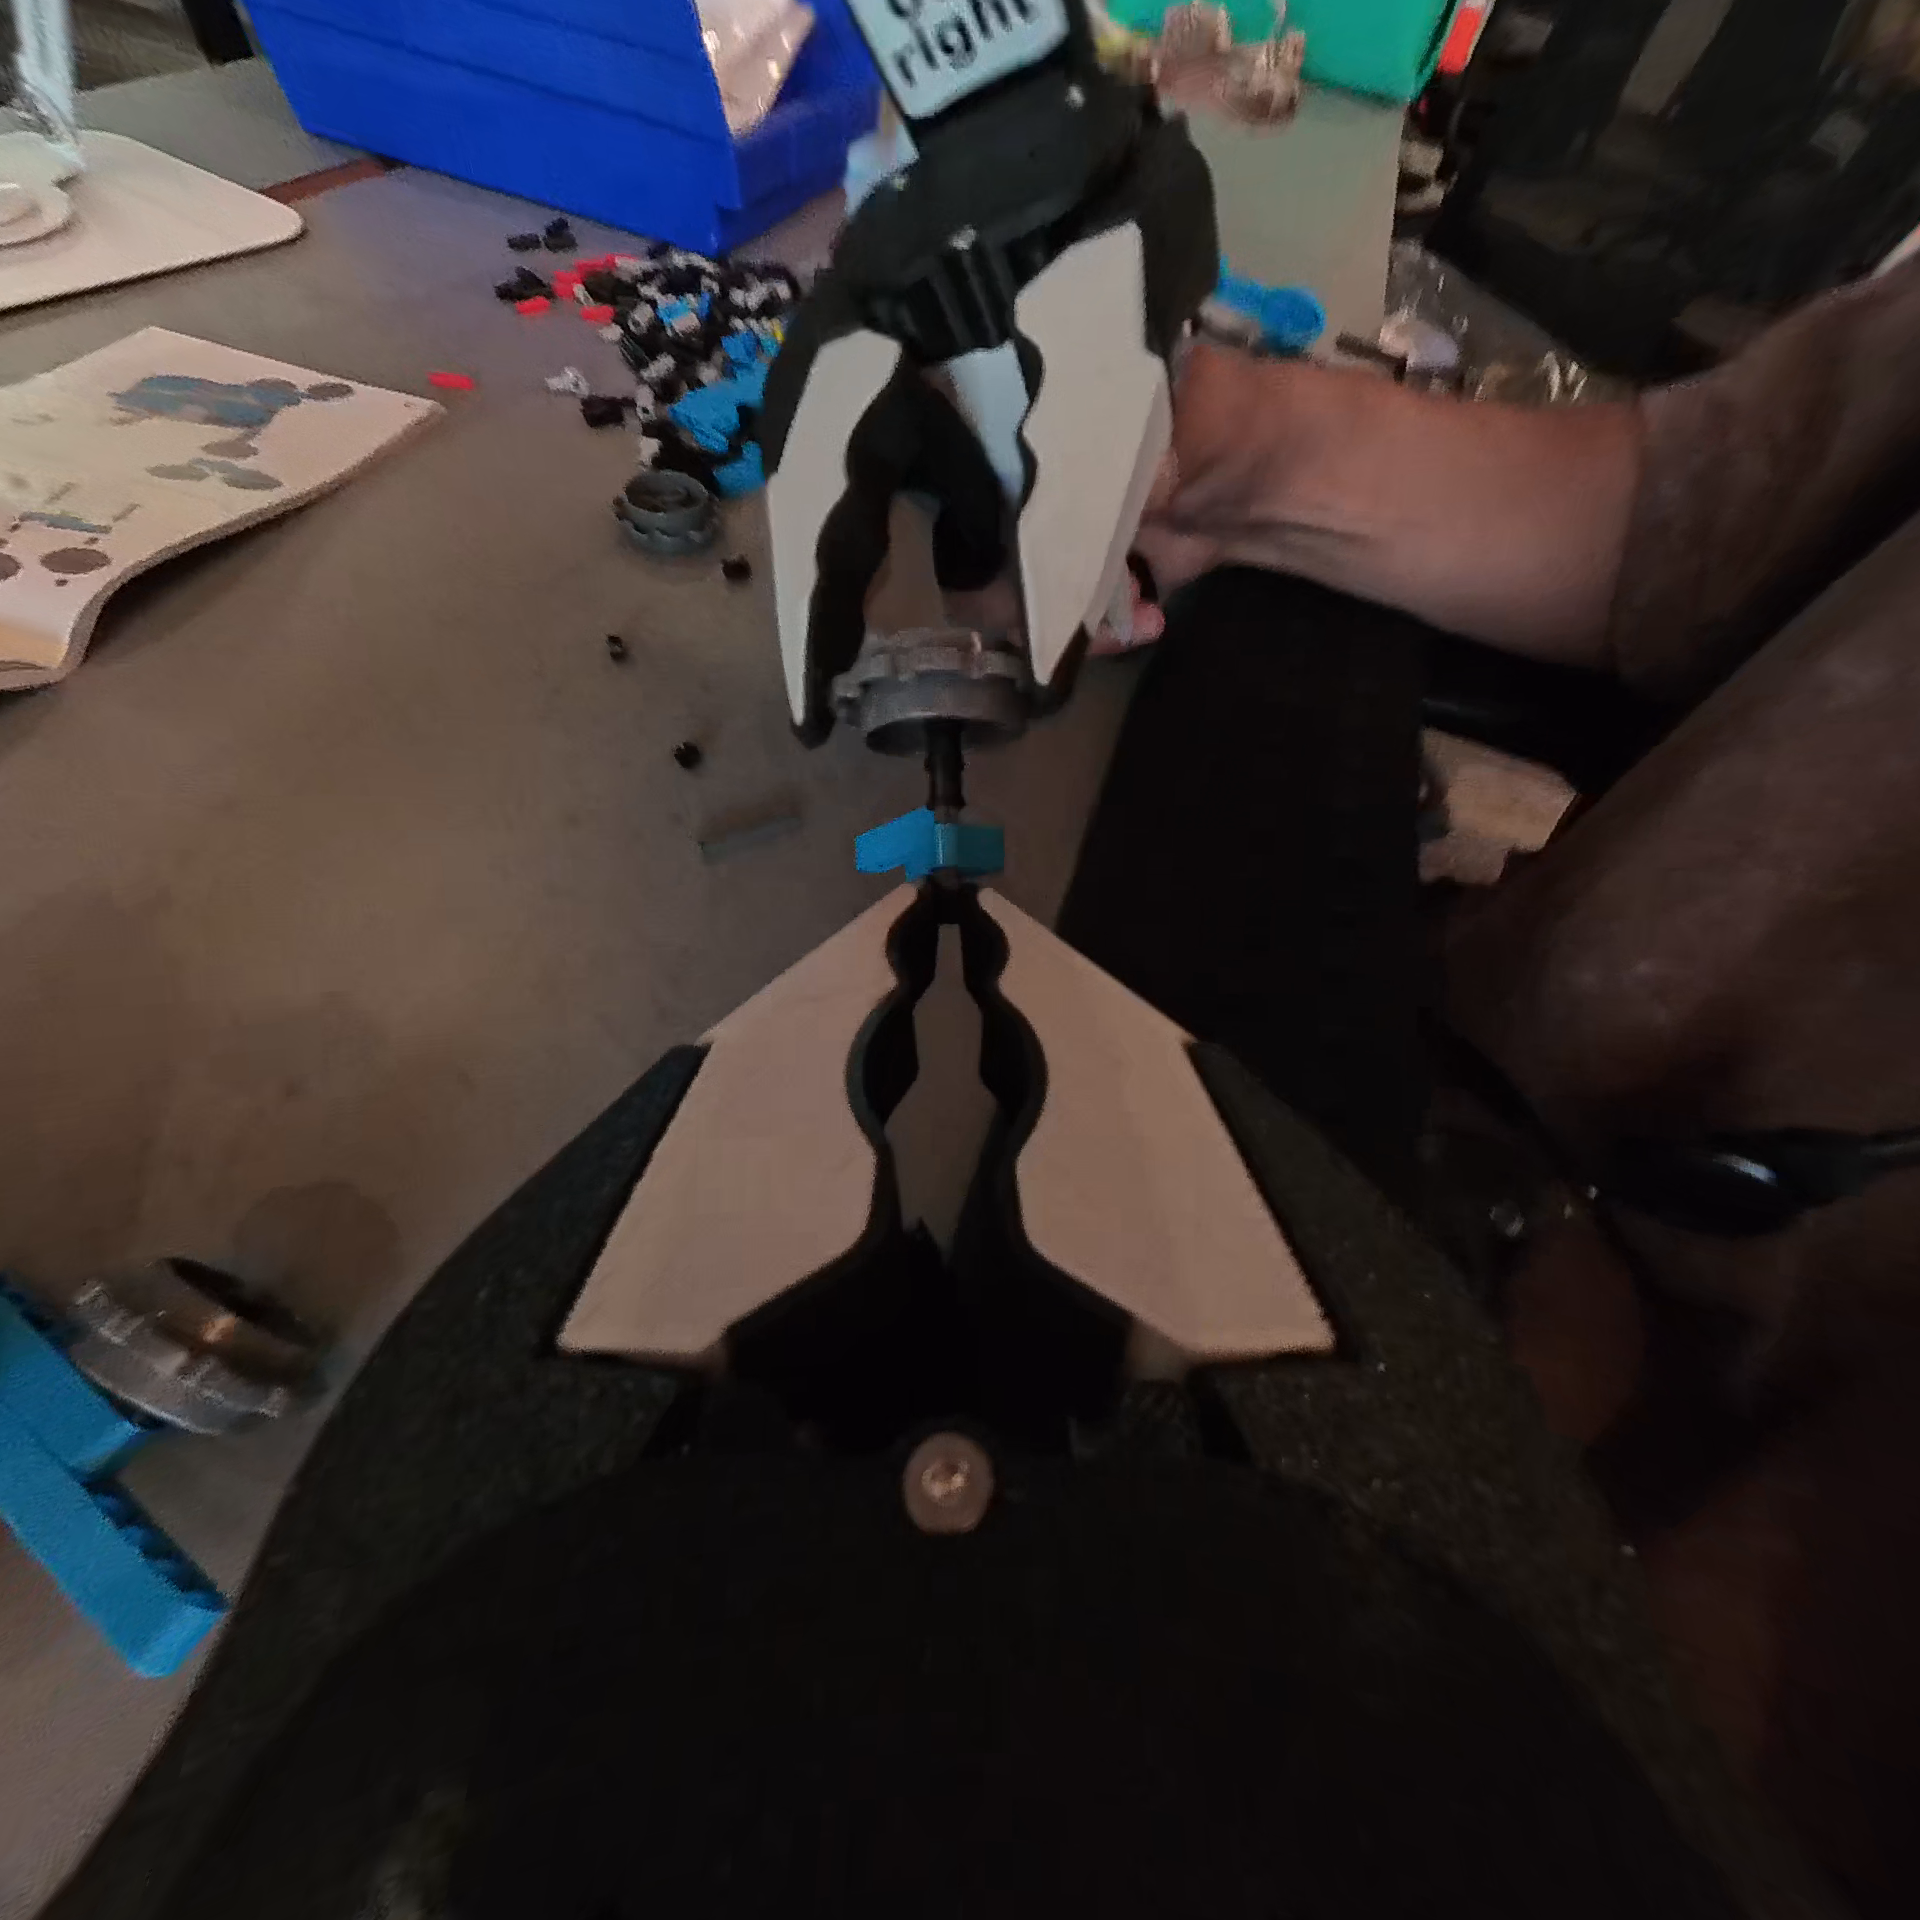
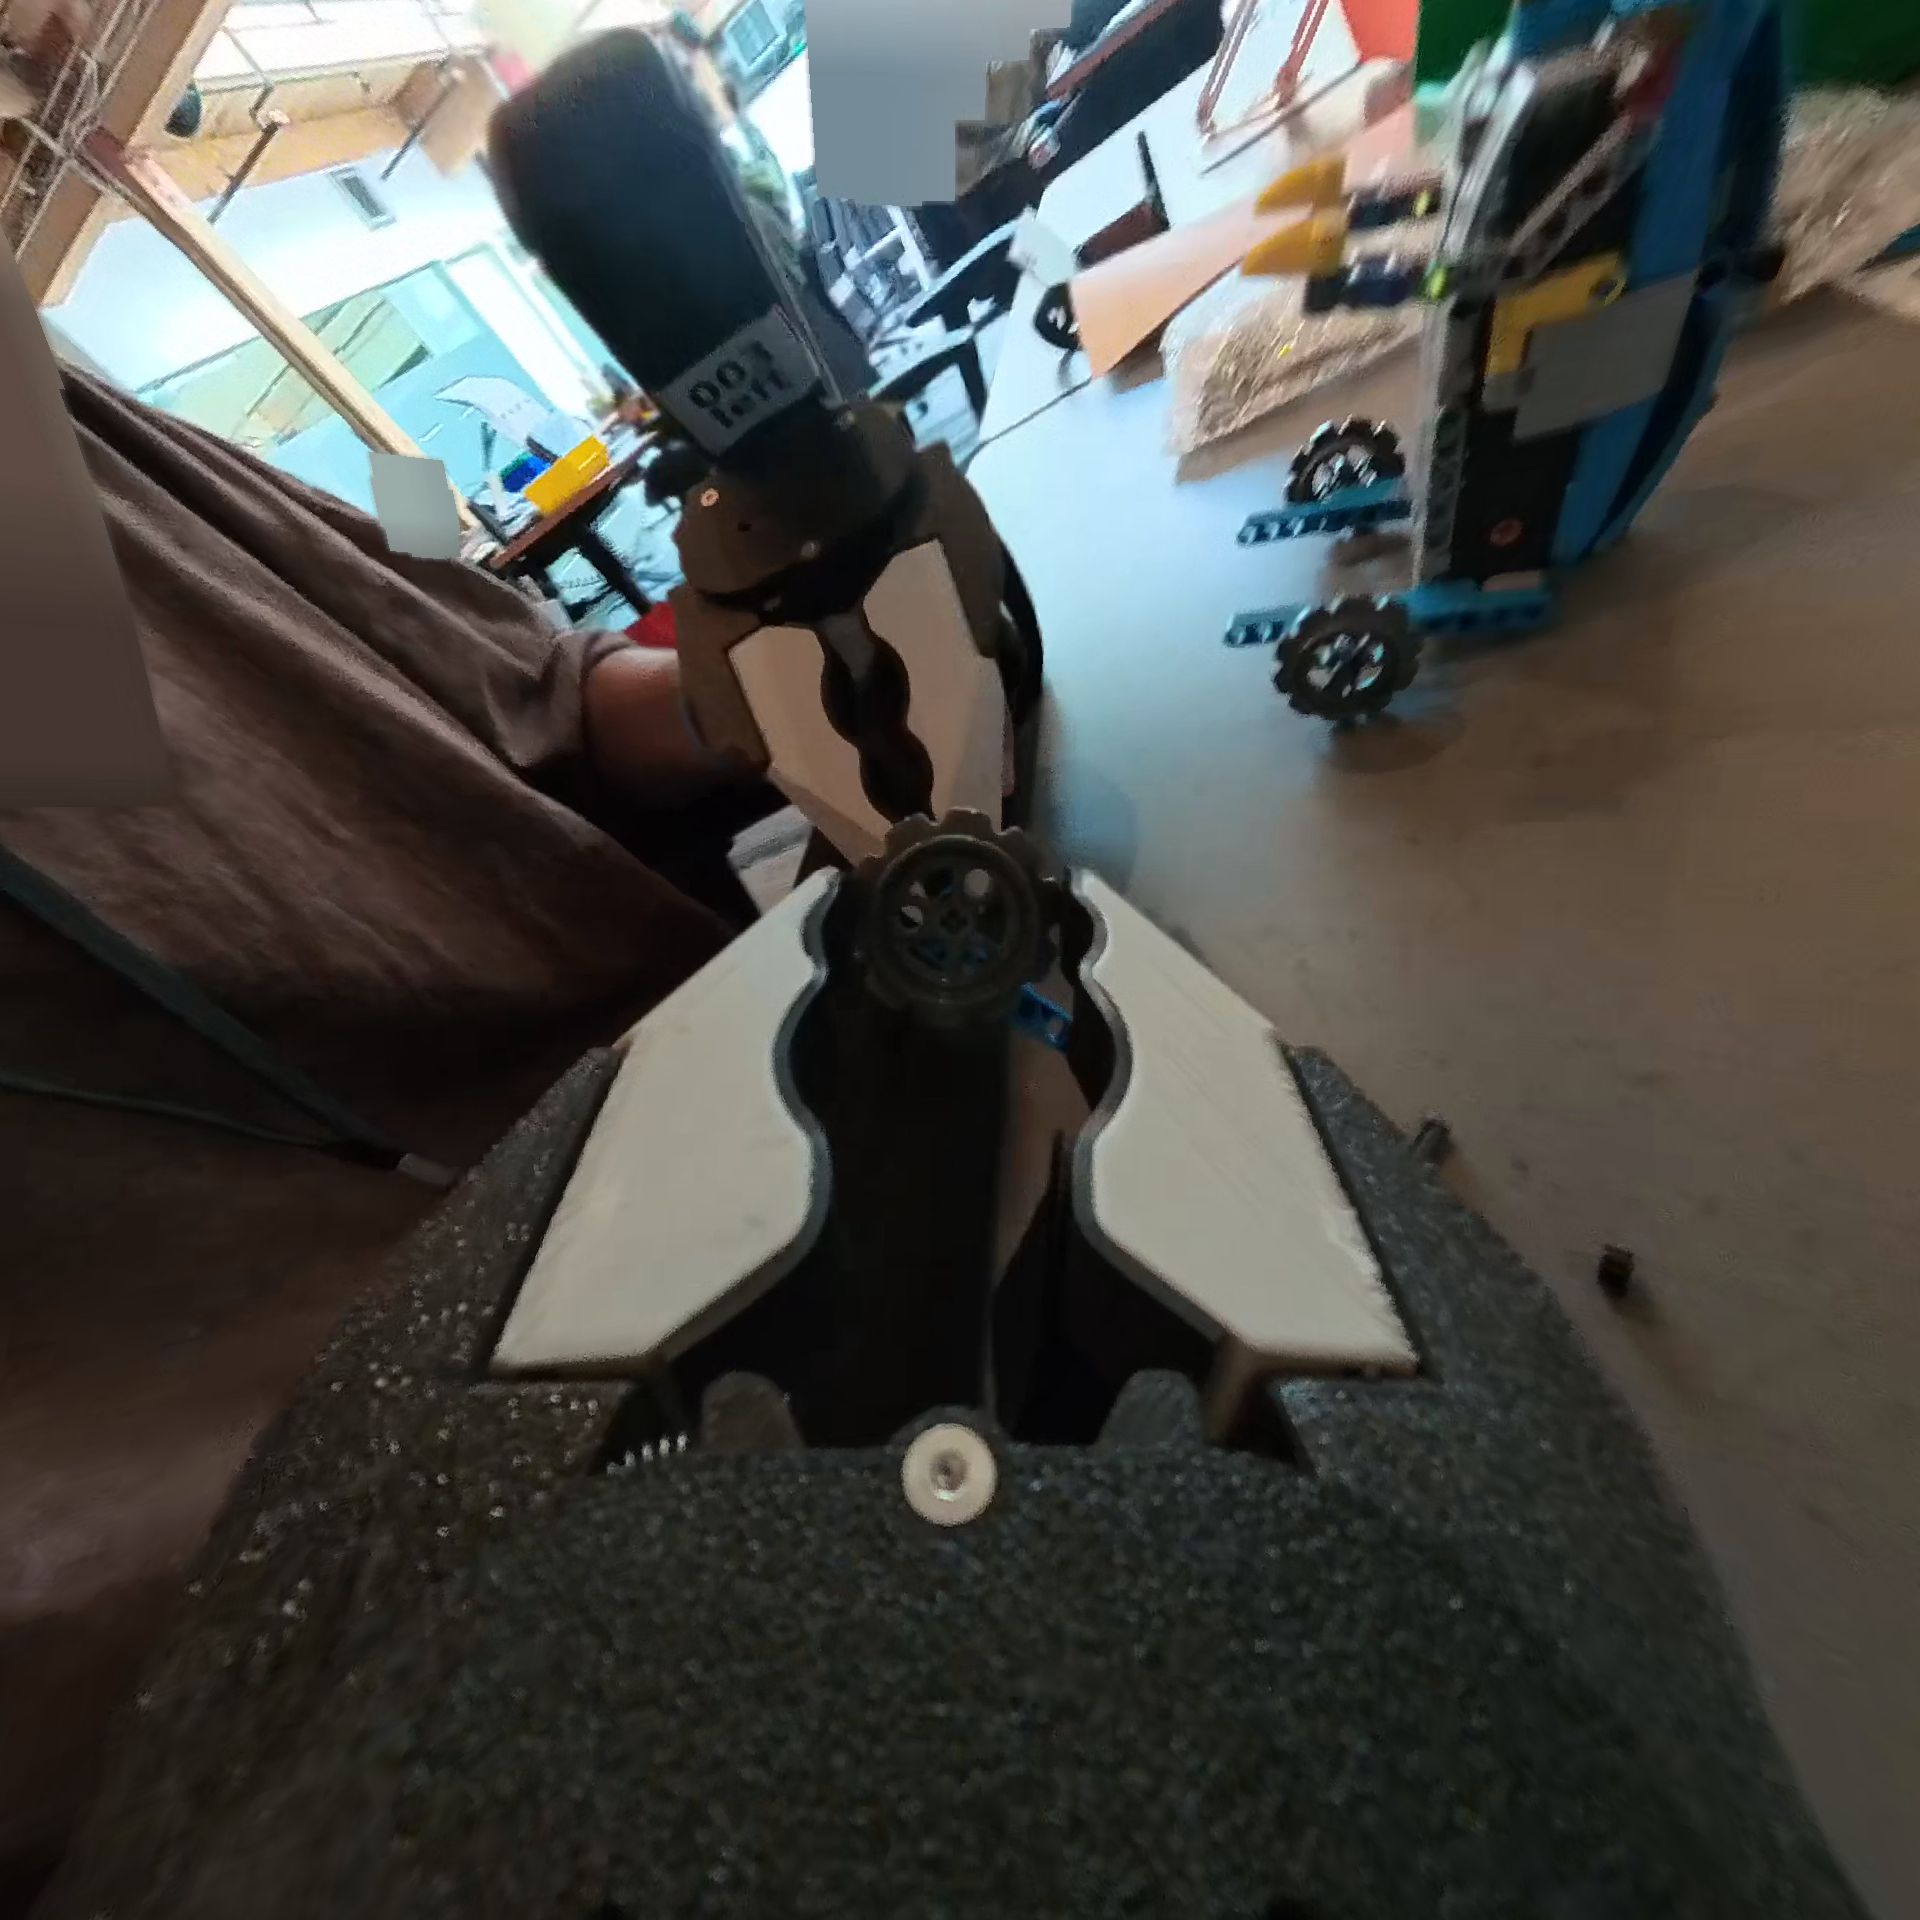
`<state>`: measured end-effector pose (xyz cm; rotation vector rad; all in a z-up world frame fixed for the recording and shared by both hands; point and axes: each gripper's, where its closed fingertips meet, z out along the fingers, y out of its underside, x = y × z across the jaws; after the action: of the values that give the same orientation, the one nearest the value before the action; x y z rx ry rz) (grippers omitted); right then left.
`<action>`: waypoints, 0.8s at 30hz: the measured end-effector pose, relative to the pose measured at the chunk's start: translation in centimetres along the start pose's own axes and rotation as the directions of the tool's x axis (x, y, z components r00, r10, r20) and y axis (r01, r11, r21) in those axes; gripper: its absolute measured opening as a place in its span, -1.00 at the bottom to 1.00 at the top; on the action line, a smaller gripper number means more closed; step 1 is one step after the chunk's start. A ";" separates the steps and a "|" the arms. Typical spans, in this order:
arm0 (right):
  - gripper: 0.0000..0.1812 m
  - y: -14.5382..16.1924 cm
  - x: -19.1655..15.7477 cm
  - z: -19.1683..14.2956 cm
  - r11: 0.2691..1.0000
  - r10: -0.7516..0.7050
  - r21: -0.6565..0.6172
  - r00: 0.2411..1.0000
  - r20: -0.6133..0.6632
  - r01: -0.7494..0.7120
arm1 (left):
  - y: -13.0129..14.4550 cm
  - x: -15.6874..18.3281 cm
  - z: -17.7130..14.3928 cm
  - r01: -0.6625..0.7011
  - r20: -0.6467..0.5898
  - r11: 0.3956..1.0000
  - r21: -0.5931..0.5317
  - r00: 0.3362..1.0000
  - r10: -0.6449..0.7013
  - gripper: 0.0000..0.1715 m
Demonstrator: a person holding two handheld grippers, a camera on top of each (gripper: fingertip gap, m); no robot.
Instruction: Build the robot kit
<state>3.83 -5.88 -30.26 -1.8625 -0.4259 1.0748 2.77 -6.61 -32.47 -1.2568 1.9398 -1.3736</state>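
A grey table (image 1: 312, 935) filled the left half of the left wrist view, and a person's brown sleeve (image 1: 1714, 727) crossed the right side. In the right wrist view a partly built blue and grey brick model (image 2: 1558, 343) stood at the upper right, with two toothed wheels (image 2: 1348, 657) on blue beams at its left. A dark blue bin (image 1: 582, 94) sat at the top of the left wrist view, an open instruction booklet (image 1: 187, 478) lay at the left edge, and a heap of small black, blue and red pieces (image 1: 675, 343) lay between them near the upper centre. The right gripper (image 1: 925, 696) came down from the top centre of that view, its fingers closed on a grey toothed wheel (image 1: 930, 686); the same wheel (image 2: 961, 920) sat between its own fingertips at the centre of the right wrist view. A short black axle (image 1: 948, 790) ran from the wheel through a small blue connector (image 1: 930, 844) down to the left gripper (image 1: 948, 902), whose tips were pinched nearly together on the axle's lower end, at frame centre. A loose grey wheel (image 1: 667, 509) rested just below the heap.
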 end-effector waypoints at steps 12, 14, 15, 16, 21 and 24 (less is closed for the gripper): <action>-0.14 -2.9 2.3 0.8 0.807 -0.575 -0.312 0.547 -0.608 0.502 | -3.4 -1.2 -1.6 0.351 -0.114 0.907 0.232 0.936 -0.333 -0.97; -0.18 -2.6 2.5 1.3 0.794 -0.595 -0.345 0.523 -0.610 0.501 | -3.6 -0.6 -1.2 0.433 -0.180 0.872 0.228 0.899 -0.399 -0.98; -0.28 -2.4 2.6 1.5 0.783 -0.610 -0.365 0.509 -0.607 0.503 | -3.7 -0.5 -1.1 0.469 -0.200 0.854 0.226 0.880 -0.430 -0.98; -0.31 -2.4 2.9 1.4 0.767 -0.628 -0.391 0.470 -0.620 0.509 | -3.7 -0.5 -1.0 0.487 -0.205 0.844 0.227 0.871 -0.447 -0.98; -0.25 -2.6 2.5 1.2 0.741 -0.655 -0.428 0.420 -0.628 0.516 | -4.0 -0.8 -1.2 0.576 -0.246 0.777 0.253 0.815 -0.524 -0.98; -0.18 -2.4 2.7 1.5 0.767 -0.628 -0.418 0.437 -0.644 0.486 | -4.0 -0.8 -1.0 0.608 -0.261 0.753 0.251 0.792 -0.552 -0.98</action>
<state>4.44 -2.07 -29.89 -1.9047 -0.5775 -0.2664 4.08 -5.80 -28.52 -1.6994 1.3607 -2.0710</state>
